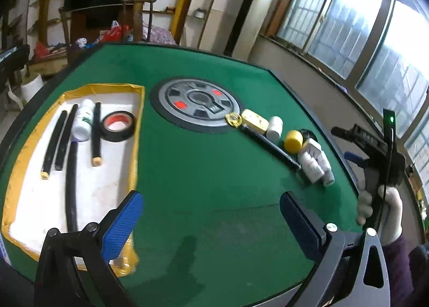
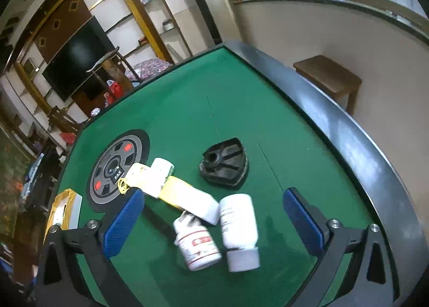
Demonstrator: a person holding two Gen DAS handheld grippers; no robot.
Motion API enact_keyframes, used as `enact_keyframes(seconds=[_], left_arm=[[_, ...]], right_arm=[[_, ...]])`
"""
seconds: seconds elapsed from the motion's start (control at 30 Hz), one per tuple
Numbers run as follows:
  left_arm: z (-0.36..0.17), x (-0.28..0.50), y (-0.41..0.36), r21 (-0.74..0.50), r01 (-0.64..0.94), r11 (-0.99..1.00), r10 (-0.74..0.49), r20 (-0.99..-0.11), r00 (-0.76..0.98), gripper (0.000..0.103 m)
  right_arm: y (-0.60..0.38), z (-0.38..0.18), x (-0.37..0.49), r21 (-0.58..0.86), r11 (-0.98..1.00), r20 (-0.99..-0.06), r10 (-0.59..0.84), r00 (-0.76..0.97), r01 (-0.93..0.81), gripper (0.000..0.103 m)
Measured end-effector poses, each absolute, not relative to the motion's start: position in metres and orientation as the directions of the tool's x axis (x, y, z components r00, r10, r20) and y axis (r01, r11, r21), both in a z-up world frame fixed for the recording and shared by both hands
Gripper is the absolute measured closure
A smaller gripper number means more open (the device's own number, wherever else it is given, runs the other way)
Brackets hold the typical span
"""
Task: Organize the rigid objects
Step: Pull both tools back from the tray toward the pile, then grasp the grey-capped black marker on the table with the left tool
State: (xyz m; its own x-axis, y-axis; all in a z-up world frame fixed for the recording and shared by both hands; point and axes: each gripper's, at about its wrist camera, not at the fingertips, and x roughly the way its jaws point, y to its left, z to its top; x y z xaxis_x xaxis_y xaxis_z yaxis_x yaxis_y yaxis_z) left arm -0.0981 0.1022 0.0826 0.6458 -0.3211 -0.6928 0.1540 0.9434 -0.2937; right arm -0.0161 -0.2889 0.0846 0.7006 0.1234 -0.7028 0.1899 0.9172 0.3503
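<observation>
My left gripper is open and empty above the green table, beside a yellow-rimmed white tray. The tray holds several black rods, a white bottle and a black tape roll. Loose items lie in a row at the right: a yellow tin, a white bottle, a yellow-capped bottle, a black rod and two white bottles. My right gripper is open, with two white bottles lying between its fingers.
A round grey control disc sits in the table's middle. A black plastic part lies beyond the bottles. The table has a raised dark rim. A wooden bench stands off the table's right side.
</observation>
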Motion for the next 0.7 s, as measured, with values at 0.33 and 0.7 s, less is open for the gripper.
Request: enact_keyframes(seconds=[0.33,0.7], left_arm=[[0.080,-0.100,0.086,-0.293,0.116,0.949,-0.298,-0.721,0.626,0.001],[0.080,-0.099,0.096,-0.279,0.110,0.954,-0.284,-0.721,0.631,0.001]], right_arm=[[-0.185,0.081,0.018,0.488,0.841,-0.676,0.532,0.509,-0.231,0.000],[-0.131,0.041,0.036,0.517,0.804,-0.734,0.593,0.331,-0.293,0.005]])
